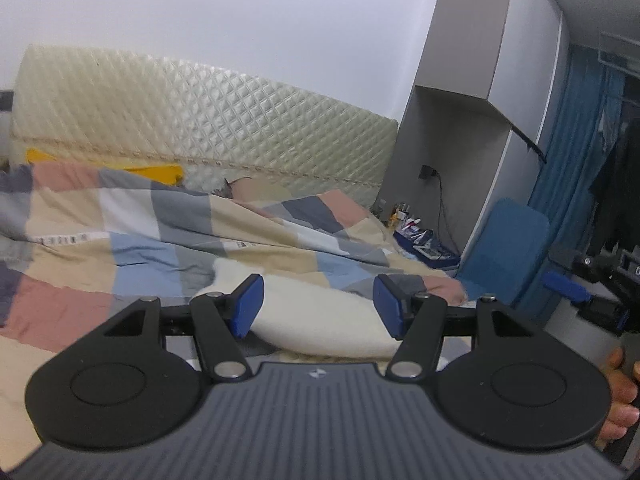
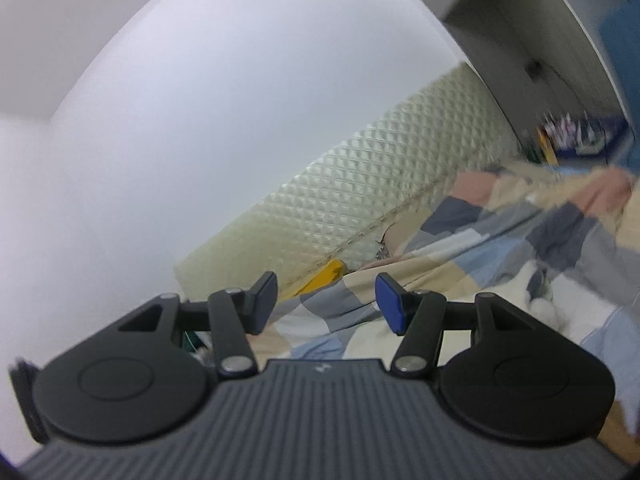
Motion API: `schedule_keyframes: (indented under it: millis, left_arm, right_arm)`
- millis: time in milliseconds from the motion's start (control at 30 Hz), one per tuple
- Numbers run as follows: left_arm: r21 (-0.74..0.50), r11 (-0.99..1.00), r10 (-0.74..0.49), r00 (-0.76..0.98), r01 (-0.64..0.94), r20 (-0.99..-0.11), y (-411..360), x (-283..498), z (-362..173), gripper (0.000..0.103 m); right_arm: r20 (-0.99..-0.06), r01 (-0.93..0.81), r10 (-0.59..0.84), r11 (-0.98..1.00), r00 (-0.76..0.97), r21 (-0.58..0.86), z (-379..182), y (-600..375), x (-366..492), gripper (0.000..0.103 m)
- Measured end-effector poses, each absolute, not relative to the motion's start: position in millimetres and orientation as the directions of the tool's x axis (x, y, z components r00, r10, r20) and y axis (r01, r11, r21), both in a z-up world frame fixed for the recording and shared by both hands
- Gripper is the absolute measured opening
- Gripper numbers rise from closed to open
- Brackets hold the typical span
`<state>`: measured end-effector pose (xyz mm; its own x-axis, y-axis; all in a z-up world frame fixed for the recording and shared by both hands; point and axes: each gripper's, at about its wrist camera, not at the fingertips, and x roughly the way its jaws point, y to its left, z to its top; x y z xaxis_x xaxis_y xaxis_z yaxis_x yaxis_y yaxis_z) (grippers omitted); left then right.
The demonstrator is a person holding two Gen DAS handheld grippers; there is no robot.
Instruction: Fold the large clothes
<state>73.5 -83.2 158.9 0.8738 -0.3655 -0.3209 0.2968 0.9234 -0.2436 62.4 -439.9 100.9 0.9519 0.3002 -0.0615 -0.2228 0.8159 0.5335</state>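
Observation:
A cream white garment (image 1: 320, 320) lies in a rounded heap on the checked bedspread (image 1: 140, 248), just ahead of my left gripper (image 1: 318, 306). The left gripper is open, and the garment shows between its blue pads without being held. My right gripper (image 2: 326, 304) is open and empty, tilted and held above the bed; its view is blurred. White cloth (image 2: 524, 292) shows to the right of it on the bedspread (image 2: 500, 240). The right gripper also shows at the right edge of the left wrist view (image 1: 592, 280), with a hand holding it.
A quilted cream headboard (image 1: 200, 116) stands behind the bed against a white wall. A yellow object (image 1: 160, 170) lies by the headboard. A grey wardrobe (image 1: 492, 80), a cluttered bedside surface (image 1: 424, 240), a blue chair (image 1: 508, 248) and blue curtains stand to the right.

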Motion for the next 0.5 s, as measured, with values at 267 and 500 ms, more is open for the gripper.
schedule_keyframes:
  millis: [267,500]
  left_arm:
    - [-0.14,0.959,-0.279,0.901,0.245,-0.333,-76,21,139,0.066]
    - [-0.088,0.971,-0.239,0.909,0.223,-0.342,-68,4,102,0.066]
  right_arm:
    - [-0.058,-0.181,0.221,0.901,0.974,0.394,85,-411,10,0.058]
    - [-0.121,-0.114,0.153,0.955,0.981,0.275,50,-388,-7,0.058]
